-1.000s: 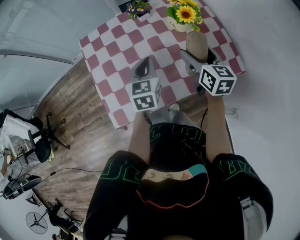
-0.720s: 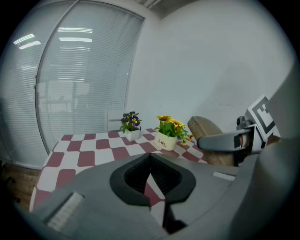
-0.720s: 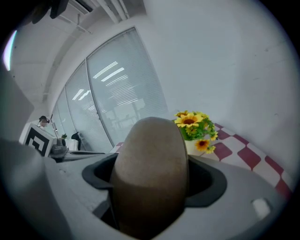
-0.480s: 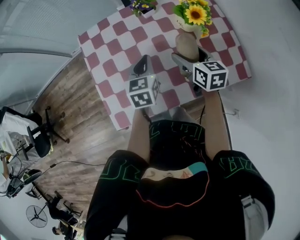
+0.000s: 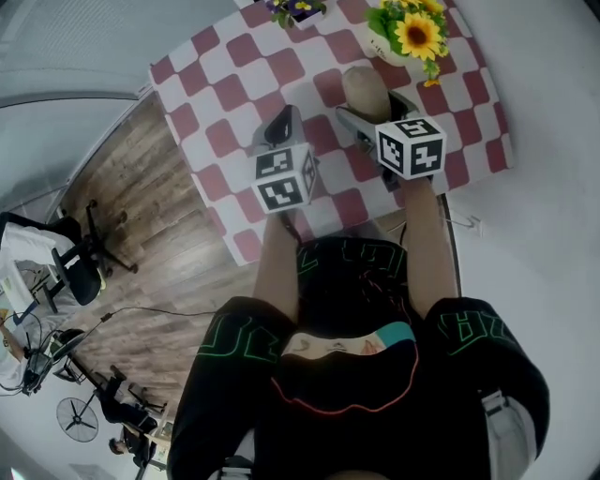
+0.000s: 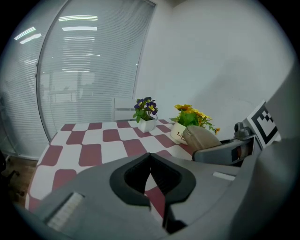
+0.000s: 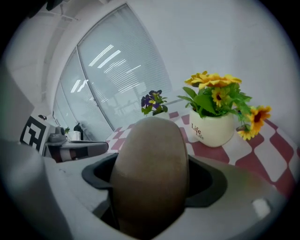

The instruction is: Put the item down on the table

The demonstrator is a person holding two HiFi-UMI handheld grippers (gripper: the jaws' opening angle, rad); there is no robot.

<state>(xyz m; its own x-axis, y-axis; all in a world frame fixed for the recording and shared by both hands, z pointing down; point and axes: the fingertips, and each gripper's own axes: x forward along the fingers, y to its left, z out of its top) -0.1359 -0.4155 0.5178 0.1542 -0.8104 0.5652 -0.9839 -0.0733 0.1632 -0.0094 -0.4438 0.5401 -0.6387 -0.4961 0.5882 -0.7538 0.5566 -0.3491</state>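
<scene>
A smooth tan, egg-shaped item fills the middle of the right gripper view, with my right gripper shut on it. From the head view the tan item hangs over the red-and-white checked table, just in front of the sunflower pot. My left gripper is over the table's middle, left of the right one. Its jaws meet with nothing between them in the left gripper view.
A white pot of sunflowers stands at the table's far right, and a small pot of purple flowers at the far edge. Wooden floor lies left of the table, with a chair and stands.
Both grippers have moved forward over the table, and the tan item has come nearer to the sunflower pot. Both grips are unchanged.
</scene>
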